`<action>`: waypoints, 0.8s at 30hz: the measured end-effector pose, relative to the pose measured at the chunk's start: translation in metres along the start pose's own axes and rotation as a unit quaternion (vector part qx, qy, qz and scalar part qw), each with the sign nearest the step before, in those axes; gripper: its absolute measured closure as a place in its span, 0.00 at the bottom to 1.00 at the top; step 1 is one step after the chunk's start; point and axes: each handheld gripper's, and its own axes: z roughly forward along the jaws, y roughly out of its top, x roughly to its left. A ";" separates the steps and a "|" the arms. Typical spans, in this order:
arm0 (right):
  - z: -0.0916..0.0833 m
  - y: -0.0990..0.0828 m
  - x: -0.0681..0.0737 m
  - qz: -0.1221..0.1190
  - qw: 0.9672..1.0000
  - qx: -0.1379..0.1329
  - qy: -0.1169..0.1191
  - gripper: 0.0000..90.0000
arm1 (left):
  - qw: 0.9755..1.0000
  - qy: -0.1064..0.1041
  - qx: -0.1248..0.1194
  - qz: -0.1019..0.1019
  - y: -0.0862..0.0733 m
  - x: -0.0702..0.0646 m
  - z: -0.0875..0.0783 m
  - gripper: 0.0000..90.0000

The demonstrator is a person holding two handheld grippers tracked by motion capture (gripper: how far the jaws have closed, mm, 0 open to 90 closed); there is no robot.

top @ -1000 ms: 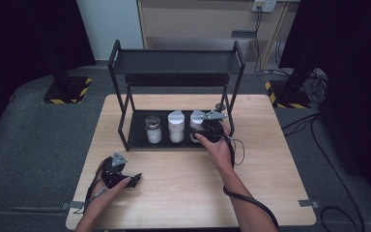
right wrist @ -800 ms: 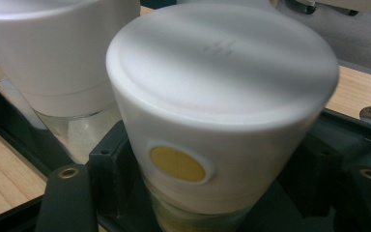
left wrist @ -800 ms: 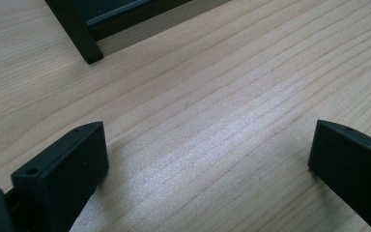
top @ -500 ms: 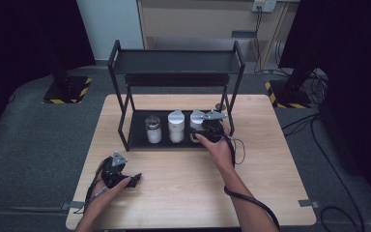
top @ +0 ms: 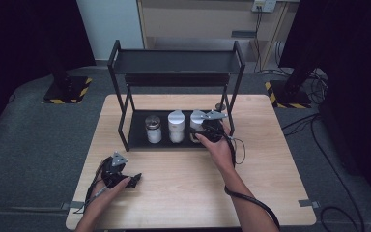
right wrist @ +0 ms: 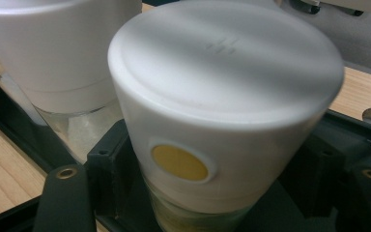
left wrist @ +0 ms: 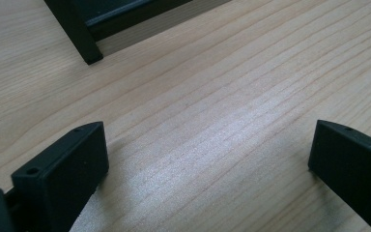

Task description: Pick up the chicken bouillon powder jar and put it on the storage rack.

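Your right hand-held gripper (top: 204,129) reaches into the lower tier of the black metal two-tier rack (top: 174,63). Its black jaws sit on either side of the white-lidded glass jar with a yellow dot on the lid's side (right wrist: 222,121), touching or very nearly touching the lid, so it is closed around that jar. In the right gripper view the jar's glass body is cut off at the bottom edge, and its contents are hard to make out. In the high view your right hand (top: 217,145) and the gripper's grey plate cover most of this jar.

Just beside it stands a second white-lidded glass jar (top: 176,126), holding something white, and its top is cut off in the right gripper view. Further left on the same black tray is a smaller glass jar with a dark lid (top: 153,129), also with white contents. A small round object (top: 220,107) lies on the wood behind the rack's right leg, too small to identify.

Your left hand-held gripper (top: 125,177) rests low over the light wooden surface (top: 183,183), near its front left, well apart from the rack. Its jaws are spread wide with only bare wood between them. Your left hand (top: 107,189) grips it, with a cable trailing toward the surface's edge.
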 end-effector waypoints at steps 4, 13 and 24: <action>0.000 0.000 -0.001 -0.001 1.000 0.000 0.003 0.30 | 1.000 0.000 0.000 0.000 0.000 0.000 0.000 0.00; -0.001 0.002 0.003 -0.019 1.000 0.012 0.003 0.18 | 1.000 0.000 0.000 0.000 0.000 0.000 0.000 0.00; -0.005 0.006 0.009 -0.042 0.999 0.029 -0.014 0.09 | 1.000 0.000 0.000 0.000 0.000 0.000 0.000 0.00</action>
